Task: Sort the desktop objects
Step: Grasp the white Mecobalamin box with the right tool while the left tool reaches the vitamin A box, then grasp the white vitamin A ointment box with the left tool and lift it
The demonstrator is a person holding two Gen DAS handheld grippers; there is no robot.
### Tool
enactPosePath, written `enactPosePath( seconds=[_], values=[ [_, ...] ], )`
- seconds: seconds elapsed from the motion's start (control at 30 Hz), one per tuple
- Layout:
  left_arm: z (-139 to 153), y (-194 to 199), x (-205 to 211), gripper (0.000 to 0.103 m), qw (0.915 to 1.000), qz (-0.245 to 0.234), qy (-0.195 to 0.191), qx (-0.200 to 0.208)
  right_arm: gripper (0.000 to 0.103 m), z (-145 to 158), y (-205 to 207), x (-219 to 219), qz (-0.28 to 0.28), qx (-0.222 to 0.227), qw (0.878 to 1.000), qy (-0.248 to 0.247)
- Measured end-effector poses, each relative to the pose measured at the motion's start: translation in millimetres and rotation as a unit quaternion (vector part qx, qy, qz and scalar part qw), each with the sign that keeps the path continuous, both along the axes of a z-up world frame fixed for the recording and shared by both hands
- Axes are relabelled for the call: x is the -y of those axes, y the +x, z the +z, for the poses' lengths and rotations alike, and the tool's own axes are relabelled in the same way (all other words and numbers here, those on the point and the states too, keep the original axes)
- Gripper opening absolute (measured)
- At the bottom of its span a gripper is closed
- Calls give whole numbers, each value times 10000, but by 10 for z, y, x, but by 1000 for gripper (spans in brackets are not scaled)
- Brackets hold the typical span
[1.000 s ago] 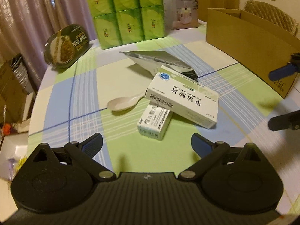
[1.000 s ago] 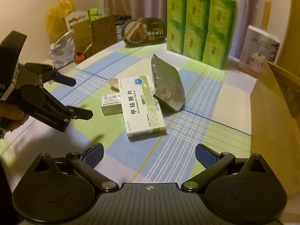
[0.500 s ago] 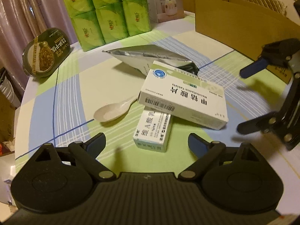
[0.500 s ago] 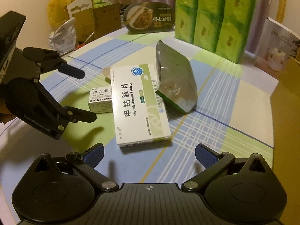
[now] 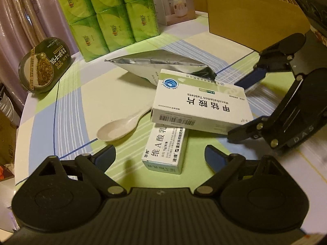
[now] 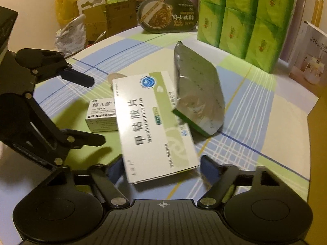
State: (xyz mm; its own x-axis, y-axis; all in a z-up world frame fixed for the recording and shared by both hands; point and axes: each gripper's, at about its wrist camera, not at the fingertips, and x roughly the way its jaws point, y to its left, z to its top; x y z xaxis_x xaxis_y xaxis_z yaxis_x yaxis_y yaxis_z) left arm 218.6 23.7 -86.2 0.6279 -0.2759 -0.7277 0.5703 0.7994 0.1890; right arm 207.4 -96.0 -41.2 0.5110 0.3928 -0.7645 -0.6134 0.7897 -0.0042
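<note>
The big box [image 6: 157, 126], white and green with "Mecobalamin Tablets" printed on it, lies near the middle of the counter [image 5: 67, 102], one end propped on the small box [image 5: 166, 149] under it and its far edge against the foil pouch [image 5: 163, 65]. The right gripper [image 6: 161, 168] has its jaws around the near end of the big box and they are closing; the blue pads sit just beside the box's two long sides, and whether they already press on it cannot be told. In the left wrist view the same gripper [image 5: 241, 110] reaches in from the right, straddling that end of the box.

The small box points toward the left gripper [image 5: 160, 155], whose jaws stand wide open, with only the near end of the small box between the fingers, apart from them. A white spoon [image 5: 120, 126] lies beside both boxes, its handle running under the big box.

Farther back stand a stack of green tissue packs [image 5: 108, 14], a dark oval noodle bowl [image 5: 45, 65] tilted on its edge, a humidifier carton [image 5: 173, 2] and an open cardboard box [image 5: 255, 18].
</note>
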Motion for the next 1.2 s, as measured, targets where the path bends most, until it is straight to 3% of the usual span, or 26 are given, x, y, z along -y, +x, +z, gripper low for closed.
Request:
enactPosePath(
  seconds=[0.13,0.2,0.33,0.5,0.63,0.87,1.07,1.2],
  values=[
    [-19,41,-1,91,9999,52,-75,-51,72,29,-54,6,-70,4,9999,-94],
    [-31,52,7,85,10000,87,-27,-31,72,56,-105,21,-176,7,9996,-219],
    [-55,64,18,69,9999,75,-15,-125,72,99,-220,119,-429,-95,9986,-310],
    [-29,41,28,39,9995,172,-123,-245,71,145,-432,289,-678,-150,9967,-414],
    [18,-81,113,34,9988,183,-161,-431,71,177,-610,459,-917,-182,9945,-467],
    [94,-575,463,33,9970,321,12,-704,71,249,-980,767,-1465,-259,9874,-547],
    [143,-1111,798,33,9978,236,207,-592,71,273,-1336,992,-1747,-436,9824,-486],
    [166,-1338,852,33,9967,432,78,-682,71,280,-1526,1086,-1747,-611,9822,-312]
  ],
)
